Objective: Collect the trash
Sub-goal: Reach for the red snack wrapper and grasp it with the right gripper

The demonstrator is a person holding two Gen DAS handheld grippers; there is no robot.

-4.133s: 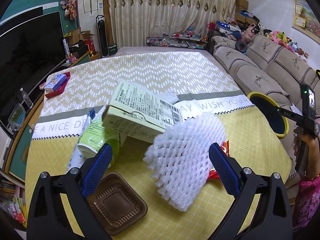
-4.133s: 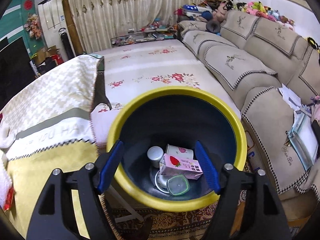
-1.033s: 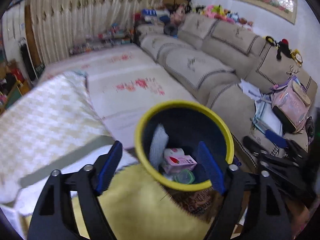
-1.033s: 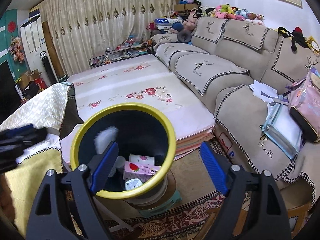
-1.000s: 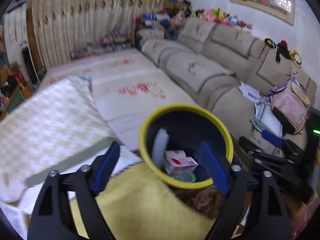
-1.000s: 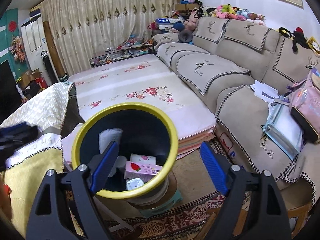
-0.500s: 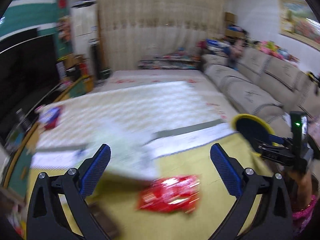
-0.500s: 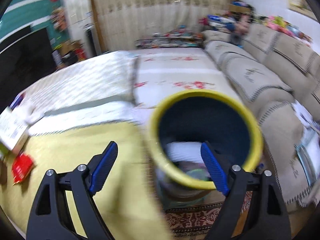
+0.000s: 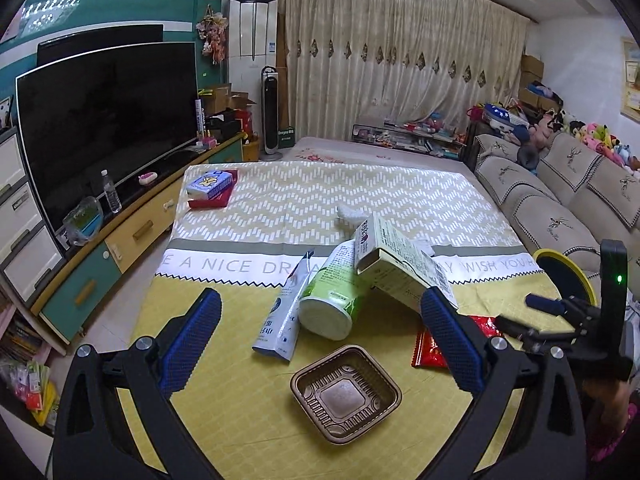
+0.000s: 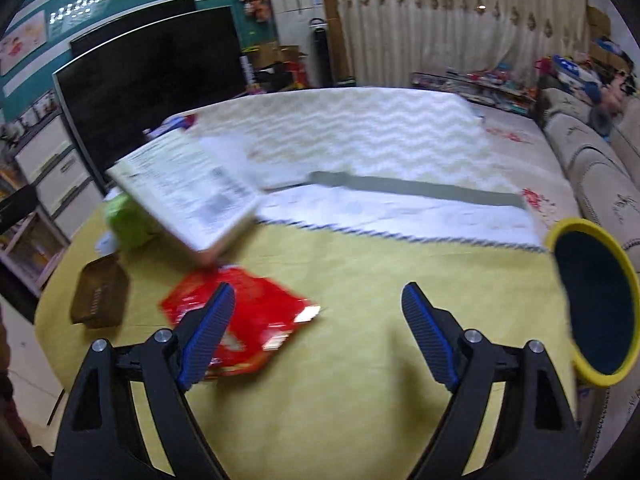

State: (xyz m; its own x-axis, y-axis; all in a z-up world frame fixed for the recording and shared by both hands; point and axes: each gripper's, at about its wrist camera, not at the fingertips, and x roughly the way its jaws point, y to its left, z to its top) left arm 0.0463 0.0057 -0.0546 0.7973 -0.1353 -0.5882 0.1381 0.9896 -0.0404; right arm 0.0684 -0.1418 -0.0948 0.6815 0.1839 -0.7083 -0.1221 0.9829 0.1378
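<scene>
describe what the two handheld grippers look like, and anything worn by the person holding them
Both grippers are black frames with silver bolts and two fingers faced with textured blue pads. The left wrist view shows the right gripper from outside: a black body with a lit green indicator light. Below it a pink patterned sleeve shows. No cables are visible.

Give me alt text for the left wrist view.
Open left gripper over a yellow tablecloth strewn with trash: brown plastic tray, green-and-white canister, cream cardboard box, red foil wrapper. The yellow-rimmed bin is at right.
</scene>
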